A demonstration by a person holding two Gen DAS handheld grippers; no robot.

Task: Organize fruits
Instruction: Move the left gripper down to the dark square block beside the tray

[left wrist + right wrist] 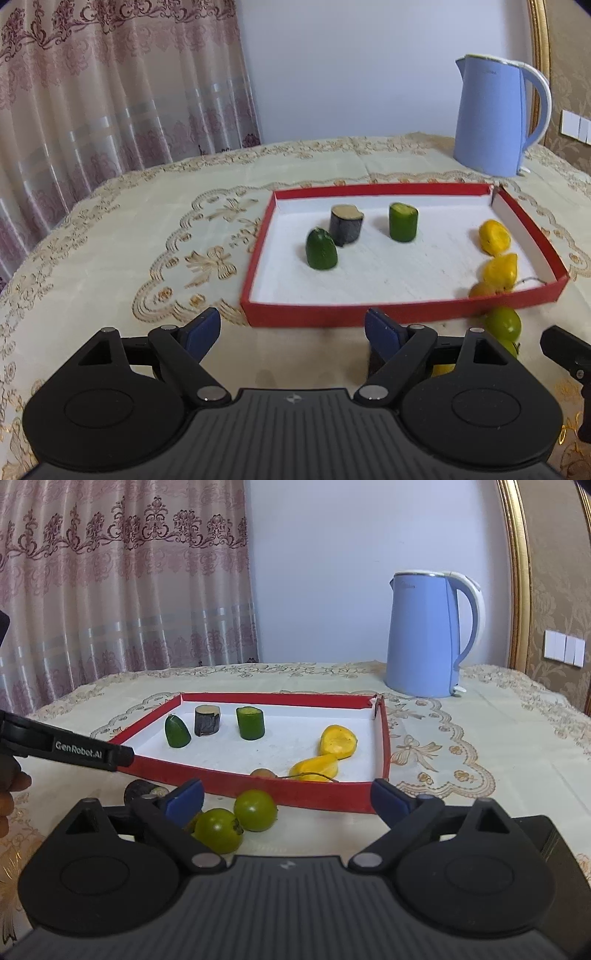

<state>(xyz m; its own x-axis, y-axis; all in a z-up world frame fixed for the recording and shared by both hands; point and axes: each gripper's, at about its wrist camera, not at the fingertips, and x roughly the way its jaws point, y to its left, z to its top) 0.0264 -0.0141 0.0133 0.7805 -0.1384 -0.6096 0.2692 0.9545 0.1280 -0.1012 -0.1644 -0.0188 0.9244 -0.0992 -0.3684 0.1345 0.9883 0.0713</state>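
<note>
Two green tomatoes (236,821) touch on the surface, near the red tray (314,794). Inside it, far left, stand two cucumber pieces (250,723) and a dark eggplant chunk (207,720); yellow pieces (338,741) lie right.

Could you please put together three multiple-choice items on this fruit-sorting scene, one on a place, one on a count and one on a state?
1. Where do the two green tomatoes lie?
A. Inside the red tray
B. On the tablecloth, in front of the red tray's near wall
C. Beside the kettle

2. How many green cucumber pieces stand in the red tray?
A. One
B. Two
C. Four

3. How is the right tool?
A. Open, holding nothing
B. Shut on a tomato
C. Shut on a yellow piece

Answers:
1. B, both tomatoes rest on the tablecloth outside the tray wall.
2. B, a rounded cucumber end and a cut cucumber chunk flank the dark eggplant piece.
3. A, its blue pads stand wide apart with nothing pressed between them.
</note>
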